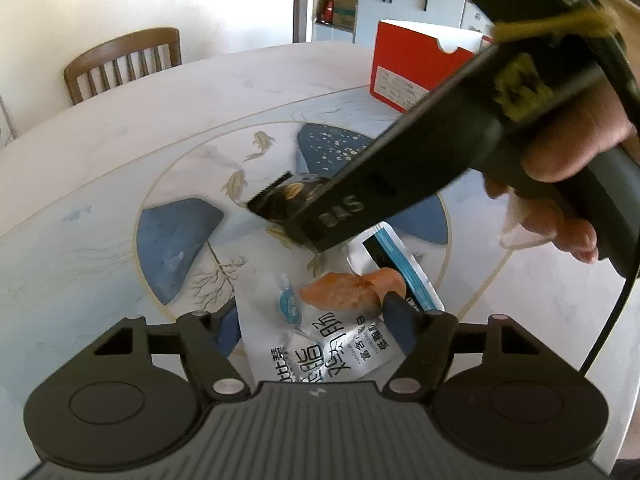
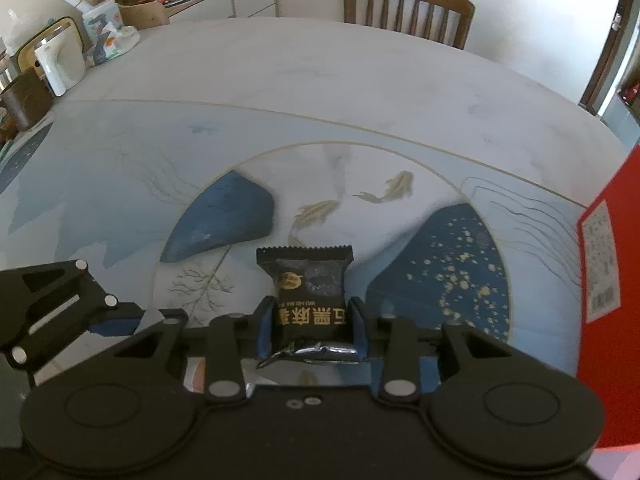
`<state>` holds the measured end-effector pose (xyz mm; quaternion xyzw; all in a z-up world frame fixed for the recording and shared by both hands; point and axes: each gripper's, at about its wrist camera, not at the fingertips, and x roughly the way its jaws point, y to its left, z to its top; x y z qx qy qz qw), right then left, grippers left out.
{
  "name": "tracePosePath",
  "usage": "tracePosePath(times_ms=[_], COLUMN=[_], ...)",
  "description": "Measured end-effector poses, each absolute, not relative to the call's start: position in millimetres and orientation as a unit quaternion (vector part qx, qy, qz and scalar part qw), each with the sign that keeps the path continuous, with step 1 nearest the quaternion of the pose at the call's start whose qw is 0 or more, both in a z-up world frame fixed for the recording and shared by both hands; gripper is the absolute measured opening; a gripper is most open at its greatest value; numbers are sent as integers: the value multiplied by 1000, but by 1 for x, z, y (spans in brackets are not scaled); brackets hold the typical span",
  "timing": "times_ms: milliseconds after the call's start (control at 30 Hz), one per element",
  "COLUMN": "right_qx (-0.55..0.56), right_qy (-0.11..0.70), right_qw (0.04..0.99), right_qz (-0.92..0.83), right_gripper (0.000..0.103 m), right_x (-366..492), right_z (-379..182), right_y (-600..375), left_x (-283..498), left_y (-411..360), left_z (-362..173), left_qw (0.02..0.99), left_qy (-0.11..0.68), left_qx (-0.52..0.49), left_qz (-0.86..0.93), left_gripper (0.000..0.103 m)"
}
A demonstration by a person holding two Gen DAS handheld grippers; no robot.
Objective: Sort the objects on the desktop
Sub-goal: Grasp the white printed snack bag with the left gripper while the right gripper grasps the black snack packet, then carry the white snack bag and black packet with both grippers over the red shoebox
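My left gripper (image 1: 314,324) points down at a white snack packet (image 1: 320,344) with black writing and an orange sausage picture. The packet fills the gap and both pads touch its side edges. A blue-striped white packet (image 1: 404,268) lies partly under it on the right. My right gripper (image 2: 310,320) is shut on a black snack packet (image 2: 308,288) with gold lettering, whose serrated top sticks out past the fingertips. In the left wrist view the right gripper (image 1: 320,220) reaches in from the upper right, held by a hand (image 1: 568,152), with the black packet (image 1: 280,196) over the table's painted centre.
The round table (image 1: 120,140) has a painted blue and gold pattern. A red box (image 1: 408,68) stands at its far right, close to the right gripper's side (image 2: 608,280). A wooden chair (image 2: 408,8) stands behind the table. Cups and clutter (image 2: 56,64) crowd the far left.
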<state>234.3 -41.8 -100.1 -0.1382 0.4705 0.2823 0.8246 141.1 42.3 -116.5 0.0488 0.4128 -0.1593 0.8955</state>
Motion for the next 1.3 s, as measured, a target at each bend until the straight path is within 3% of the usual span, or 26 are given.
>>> tracePosePath(times_ms=[300, 467, 800, 867, 1300], right_qx=[-127, -119, -105, -105, -110], right_qy=[461, 455, 443, 443, 449], right_qw=[839, 844, 849, 849, 852], right_qz=[261, 258, 267, 268, 246], right_gripper=[35, 35, 35, 35, 35], right_x=[224, 212, 179, 172, 146], right_z=[-84, -74, -55, -52, -38], right_y=[-73, -91, -122, -128, -175], left_x=[135, 127, 117, 115, 113], left_y=[47, 45, 45, 42, 17], left_z=[-109, -103, -87, -83, -63], left_qw=[897, 899, 896, 895, 894], left_qy=[413, 406, 409, 409, 404], left_qx=[22, 13, -43, -46, -62], left_qz=[-155, -162, -169, -172, -185], left_gripper=[62, 39, 14, 5, 5])
